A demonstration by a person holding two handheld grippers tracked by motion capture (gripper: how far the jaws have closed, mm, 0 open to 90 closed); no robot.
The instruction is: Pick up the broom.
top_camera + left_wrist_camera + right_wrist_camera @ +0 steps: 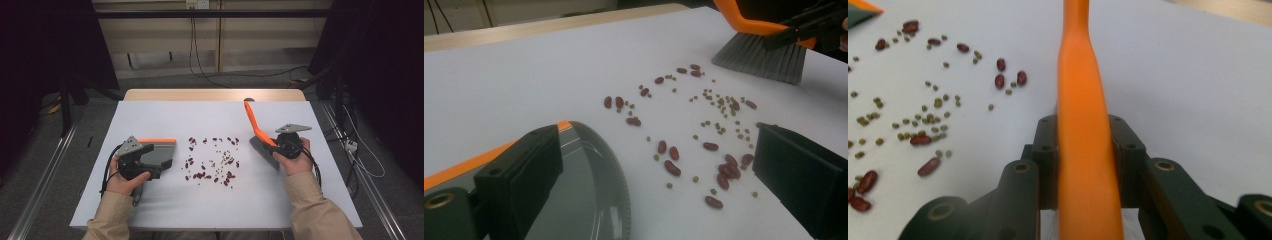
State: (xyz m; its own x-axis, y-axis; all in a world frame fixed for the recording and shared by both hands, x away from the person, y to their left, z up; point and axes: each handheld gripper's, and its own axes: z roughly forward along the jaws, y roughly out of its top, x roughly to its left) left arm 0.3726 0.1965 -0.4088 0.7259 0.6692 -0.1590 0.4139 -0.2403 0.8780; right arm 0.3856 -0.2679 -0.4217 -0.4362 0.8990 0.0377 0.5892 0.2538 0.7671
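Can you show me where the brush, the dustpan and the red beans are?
brush (263, 151), high view, on its grey bristles.
dustpan (161, 151), high view, on the grey tray below its orange edge.
red beans (672, 168), left gripper view, on one bean near the middle of the spill.

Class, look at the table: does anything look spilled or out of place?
Yes. Red beans and small green beans lie scattered loose across the white sheet, between the dustpan and the brush.

Glossy plastic brush (1083, 125), matt tbl (215, 200)
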